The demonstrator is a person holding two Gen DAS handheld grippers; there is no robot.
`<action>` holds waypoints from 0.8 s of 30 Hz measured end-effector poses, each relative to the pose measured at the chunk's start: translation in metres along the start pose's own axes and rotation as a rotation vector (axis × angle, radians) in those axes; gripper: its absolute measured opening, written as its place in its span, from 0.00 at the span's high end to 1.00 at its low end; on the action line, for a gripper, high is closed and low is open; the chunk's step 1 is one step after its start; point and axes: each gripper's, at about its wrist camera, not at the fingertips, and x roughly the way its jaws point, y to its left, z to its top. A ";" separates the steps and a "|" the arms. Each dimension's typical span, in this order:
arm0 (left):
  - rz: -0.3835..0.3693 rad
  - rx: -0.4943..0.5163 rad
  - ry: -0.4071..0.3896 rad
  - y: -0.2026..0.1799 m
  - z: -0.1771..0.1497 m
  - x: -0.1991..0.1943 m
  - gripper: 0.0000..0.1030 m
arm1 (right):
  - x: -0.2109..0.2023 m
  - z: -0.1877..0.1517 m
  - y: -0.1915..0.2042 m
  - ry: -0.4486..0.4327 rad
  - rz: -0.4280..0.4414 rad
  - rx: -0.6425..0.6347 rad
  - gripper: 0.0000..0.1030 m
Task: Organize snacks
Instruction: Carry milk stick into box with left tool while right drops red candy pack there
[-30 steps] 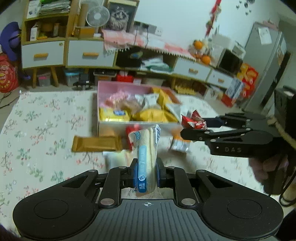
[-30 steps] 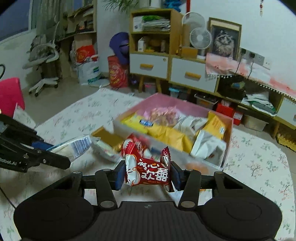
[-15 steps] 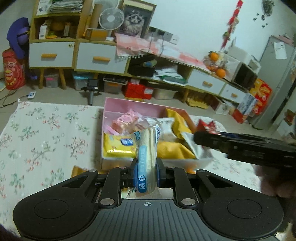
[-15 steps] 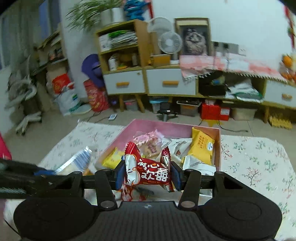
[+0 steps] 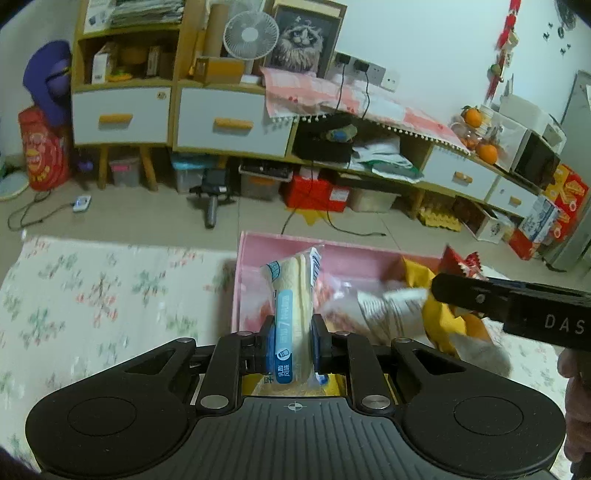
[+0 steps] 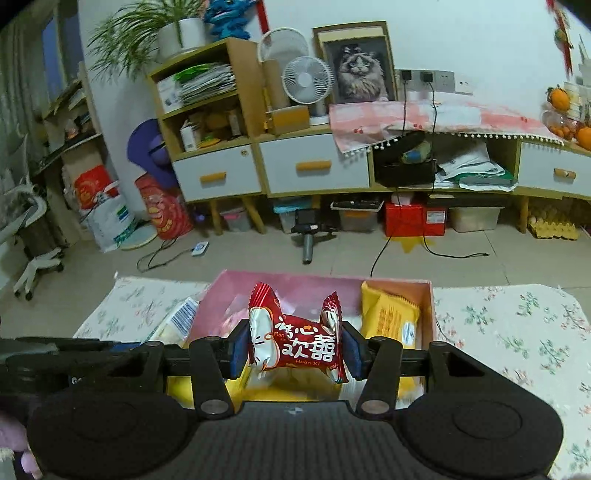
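My left gripper (image 5: 293,341) is shut on a long pale sandwich-biscuit pack (image 5: 293,295) with a blue label, held upright over the left part of the pink box (image 5: 332,254). My right gripper (image 6: 293,350) is shut on a red snack packet (image 6: 295,338) with white characters, hanging over the same pink box (image 6: 306,282). The box holds yellow packets (image 6: 389,317) and white wrappers (image 5: 391,310). In the left wrist view the right gripper (image 5: 454,280) reaches in from the right with the red packet (image 5: 461,262) at its tip.
The box sits on a floral cloth (image 5: 92,291) on the floor. Behind it stand wooden cabinets with white drawers (image 5: 229,122), a fan (image 5: 251,35), storage bins and cables (image 5: 332,221). A hand (image 5: 574,376) shows at the right edge of the left wrist view.
Both grippers have moved forward over the pink box with their packets still held. The loose packets in front of the box have dropped out of view.
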 end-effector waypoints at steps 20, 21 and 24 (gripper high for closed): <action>0.025 0.056 -0.072 0.005 0.005 0.044 0.81 | 0.065 0.010 -0.012 -0.013 0.039 0.010 0.72; 0.020 0.056 -0.076 0.005 0.005 0.043 0.80 | 0.065 0.011 -0.014 -0.018 0.044 0.021 0.70; 0.013 0.067 -0.073 0.002 0.004 0.042 0.66 | 0.062 0.011 -0.016 -0.028 0.036 0.034 0.55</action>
